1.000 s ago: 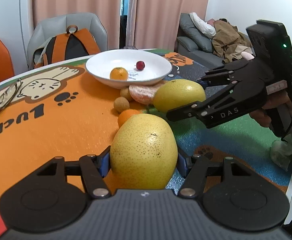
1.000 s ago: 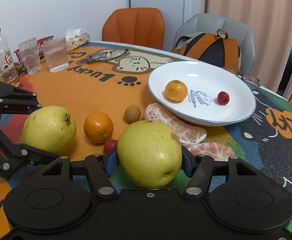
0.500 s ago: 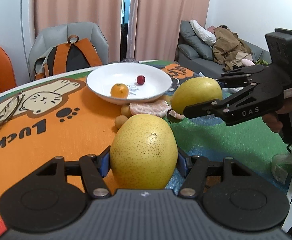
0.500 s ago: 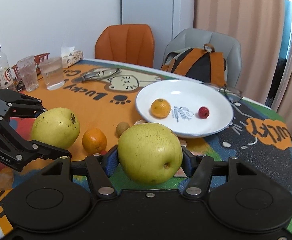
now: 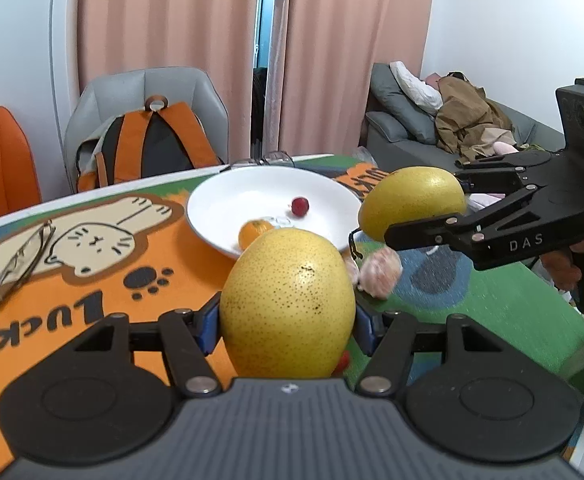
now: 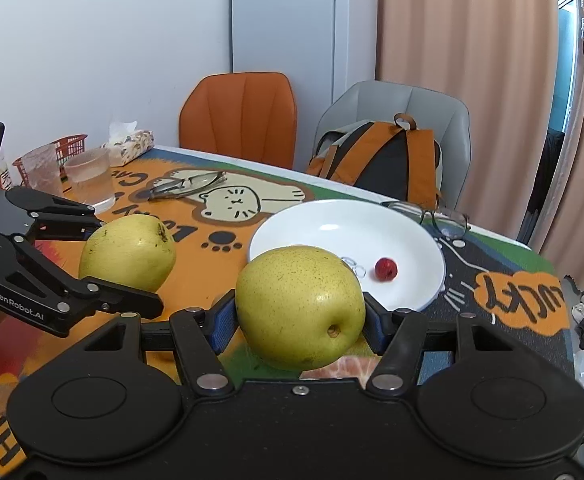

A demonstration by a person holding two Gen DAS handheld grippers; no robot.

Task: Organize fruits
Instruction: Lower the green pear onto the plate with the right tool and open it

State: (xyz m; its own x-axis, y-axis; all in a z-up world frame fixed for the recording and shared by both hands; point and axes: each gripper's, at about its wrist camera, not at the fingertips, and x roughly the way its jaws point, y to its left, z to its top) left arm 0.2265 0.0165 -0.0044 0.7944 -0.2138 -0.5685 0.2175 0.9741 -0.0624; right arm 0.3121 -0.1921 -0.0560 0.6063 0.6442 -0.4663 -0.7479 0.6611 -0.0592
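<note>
Over a table (image 5: 92, 280) with an orange cat-print cloth, the left gripper (image 5: 286, 320) clamps one yellow pear (image 5: 288, 304) and the right gripper (image 6: 300, 320) clamps another pear (image 6: 300, 308), both held up near the white bowl (image 6: 412, 240) holding a small red fruit (image 6: 386, 268).

A pear (image 5: 287, 304) is sitting between the fingers of the left gripper (image 5: 287, 330), above the surface (image 5: 92, 280). Another pear (image 6: 300, 306) is sitting between the fingers of the right gripper (image 6: 299, 326), to the right of the first and nearer the plate (image 6: 412, 248). The plate is lying beyond both pears, holding a berry (image 6: 386, 268) and a mandarin (image 5: 252, 232). Peeled segments (image 5: 380, 272) are lying on the surface beside the plate. Glasses (image 5: 20, 260) are resting to the plate's left. A backpack (image 5: 152, 144) is sitting on a chair (image 5: 140, 88) behind the surface.
</note>
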